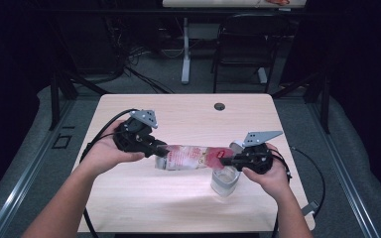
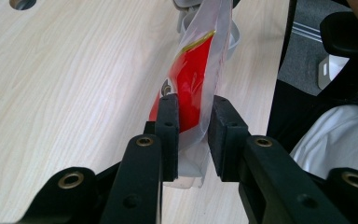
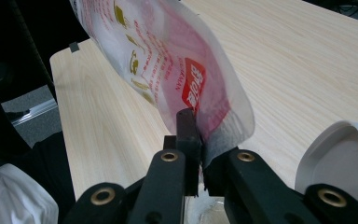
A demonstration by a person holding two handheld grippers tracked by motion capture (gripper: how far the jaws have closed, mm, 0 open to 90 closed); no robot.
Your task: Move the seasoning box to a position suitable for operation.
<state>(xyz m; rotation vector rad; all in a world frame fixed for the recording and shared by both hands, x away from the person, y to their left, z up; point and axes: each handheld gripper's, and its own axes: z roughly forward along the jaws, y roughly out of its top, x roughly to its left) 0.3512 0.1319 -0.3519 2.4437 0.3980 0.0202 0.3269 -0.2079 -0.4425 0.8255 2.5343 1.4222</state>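
Two grippers, one pouch, and it's strung right across the lower middle of the high view! Nearest us, bare forearms come up from the bottom edge. The left gripper (image 1: 161, 148), centre-left, black and angular with a grey three-cornered plate on top, pinches one end of the plastic pouch (image 1: 188, 157). The right gripper (image 1: 226, 160), centre-right, has its jaws pressed together on the other end. The pouch hangs level between them, clear of the table (image 1: 178, 114), glossy and translucent with red print.

Just below the right gripper stands a clear cup (image 1: 224, 181), touching the tabletop near the lower right. The wood is pale with a fine straight grain, corners rounded, and a small round hole (image 1: 220, 106) sits near the far edge. Beyond that, a dark chair (image 1: 245, 44) at the top of the frame.

Now the left gripper view: matte black jaws at the lower centre clamp the pouch edge-on, a thin crinkled film with a bright red panel and a yellow line, running toward the top centre. The right gripper view gives the broad face instead, curved and shiny, with red lettering and small gold motifs, jaws squeezed on its frosted seam. A smooth white rounded rim (image 3: 340, 158) bulges in at the lower right.
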